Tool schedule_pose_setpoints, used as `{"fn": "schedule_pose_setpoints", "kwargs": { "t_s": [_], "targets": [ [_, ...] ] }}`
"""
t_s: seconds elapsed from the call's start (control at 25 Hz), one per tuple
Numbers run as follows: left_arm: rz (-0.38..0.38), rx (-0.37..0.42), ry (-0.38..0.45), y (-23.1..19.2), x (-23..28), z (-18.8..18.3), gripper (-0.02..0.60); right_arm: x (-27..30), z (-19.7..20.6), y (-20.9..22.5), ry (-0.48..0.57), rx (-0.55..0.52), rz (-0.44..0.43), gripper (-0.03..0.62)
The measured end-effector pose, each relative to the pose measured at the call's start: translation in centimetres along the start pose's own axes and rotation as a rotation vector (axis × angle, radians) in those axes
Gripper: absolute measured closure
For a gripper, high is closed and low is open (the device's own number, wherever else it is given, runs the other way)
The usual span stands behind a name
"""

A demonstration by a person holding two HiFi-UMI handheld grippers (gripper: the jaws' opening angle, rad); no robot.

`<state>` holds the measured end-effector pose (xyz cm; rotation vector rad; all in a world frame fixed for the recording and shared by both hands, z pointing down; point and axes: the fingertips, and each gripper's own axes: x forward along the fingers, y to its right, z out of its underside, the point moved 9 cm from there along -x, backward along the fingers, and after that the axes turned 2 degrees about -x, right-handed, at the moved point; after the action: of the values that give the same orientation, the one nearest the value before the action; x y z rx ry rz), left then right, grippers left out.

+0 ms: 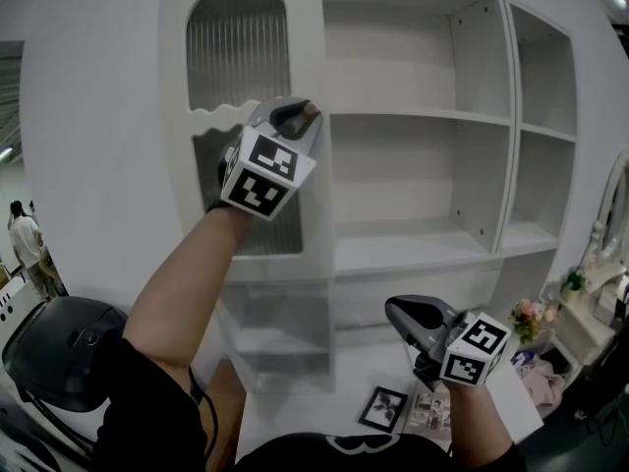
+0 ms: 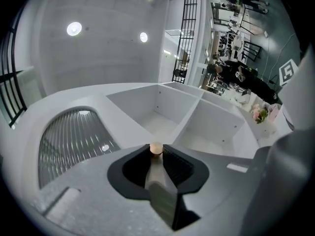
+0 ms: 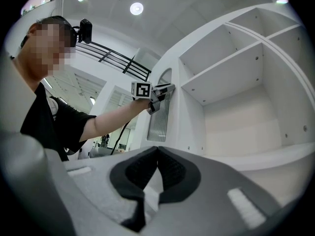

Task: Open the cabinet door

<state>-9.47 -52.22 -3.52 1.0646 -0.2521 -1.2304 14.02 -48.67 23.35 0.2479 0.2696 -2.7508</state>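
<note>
The white cabinet door (image 1: 221, 67) has an arched pane of ribbed glass (image 1: 238, 42) and stands left of the open shelves. Its small round wooden knob (image 2: 156, 148) sits near the door's right edge. My left gripper (image 1: 300, 116) is raised to that edge, and in the left gripper view the left gripper (image 2: 156, 152) has its dark pads shut on the knob from both sides. My right gripper (image 1: 395, 311) hangs low in front of the cabinet's base. The right gripper (image 3: 157, 150) has its jaws shut with nothing between them.
Open white shelves (image 1: 423, 116) fill the cabinet to the right of the door. Framed photos (image 1: 383, 408) lie on the low surface below. Flowers (image 1: 531, 315) stand at the right, a dark round object (image 1: 64, 347) at lower left. A person (image 1: 25, 239) stands far left.
</note>
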Motion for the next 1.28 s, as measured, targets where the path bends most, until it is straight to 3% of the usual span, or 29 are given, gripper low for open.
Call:
{"fn": "schedule_pose_setpoints", "kwargs": {
  "t_s": [0.84, 1.28],
  "targets": [
    [0.04, -0.059, -0.002, -0.4, -2.9, -2.2, 0.508, -1.7, -0.9, -2.9, 0.016, 0.009, 0.024, 0.591],
    [0.073, -0.118, 0.044, -1.1, -7.3, -4.3, 0.508, -1.0, -1.6, -5.1, 0.017, -0.009, -0.03, 0.591]
  ]
}}
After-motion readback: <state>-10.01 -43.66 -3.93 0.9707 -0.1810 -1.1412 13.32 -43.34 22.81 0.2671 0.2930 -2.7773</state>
